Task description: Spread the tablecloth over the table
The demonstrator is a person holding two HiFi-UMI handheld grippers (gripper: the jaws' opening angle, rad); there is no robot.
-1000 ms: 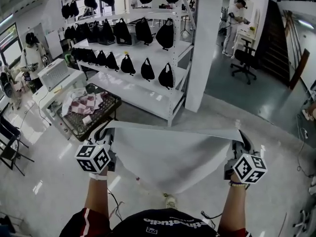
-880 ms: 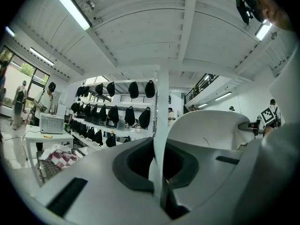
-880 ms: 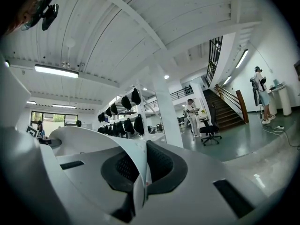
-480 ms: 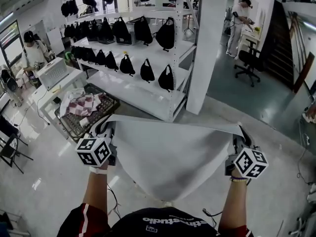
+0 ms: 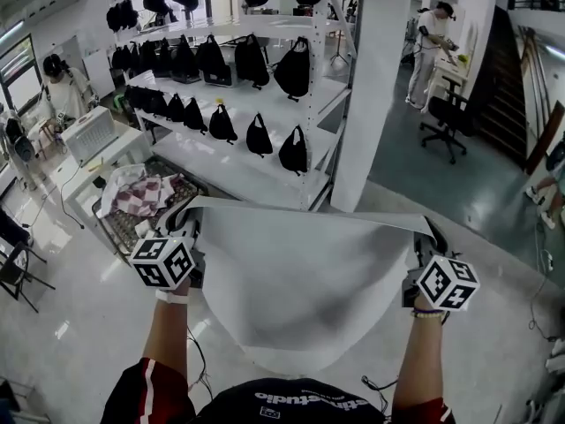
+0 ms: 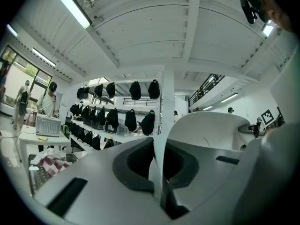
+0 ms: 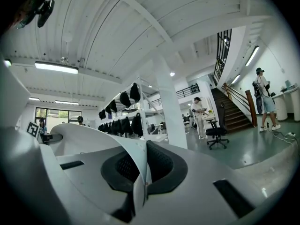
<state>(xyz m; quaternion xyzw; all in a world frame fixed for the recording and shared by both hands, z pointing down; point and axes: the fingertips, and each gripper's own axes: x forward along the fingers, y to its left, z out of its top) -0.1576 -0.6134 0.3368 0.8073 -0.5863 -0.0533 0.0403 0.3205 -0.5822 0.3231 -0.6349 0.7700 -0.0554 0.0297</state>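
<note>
A white tablecloth [image 5: 300,281] hangs spread in the air between my two grippers, sagging in the middle toward my body. My left gripper [image 5: 188,228] is shut on its left corner, and the cloth's edge [image 6: 159,165] runs up between the jaws in the left gripper view. My right gripper [image 5: 430,244] is shut on the right corner; in the right gripper view the cloth [image 7: 140,172] is pinched between the dark pads. Both grippers are held at about the same height, tilted upward. No table for the cloth shows beneath it.
White shelving [image 5: 265,162] with several black bags stands ahead beside a white pillar [image 5: 371,95]. At left are a wire basket [image 5: 124,228] holding a checkered cloth [image 5: 141,191] and a white desk [image 5: 97,162]. An office chair [image 5: 446,117] and people stand farther off. Cables [image 5: 199,360] lie on the floor.
Both grippers have lifted the cloth's held edge a little higher and farther forward, and the cloth now billows wider and hangs lower toward my body.
</note>
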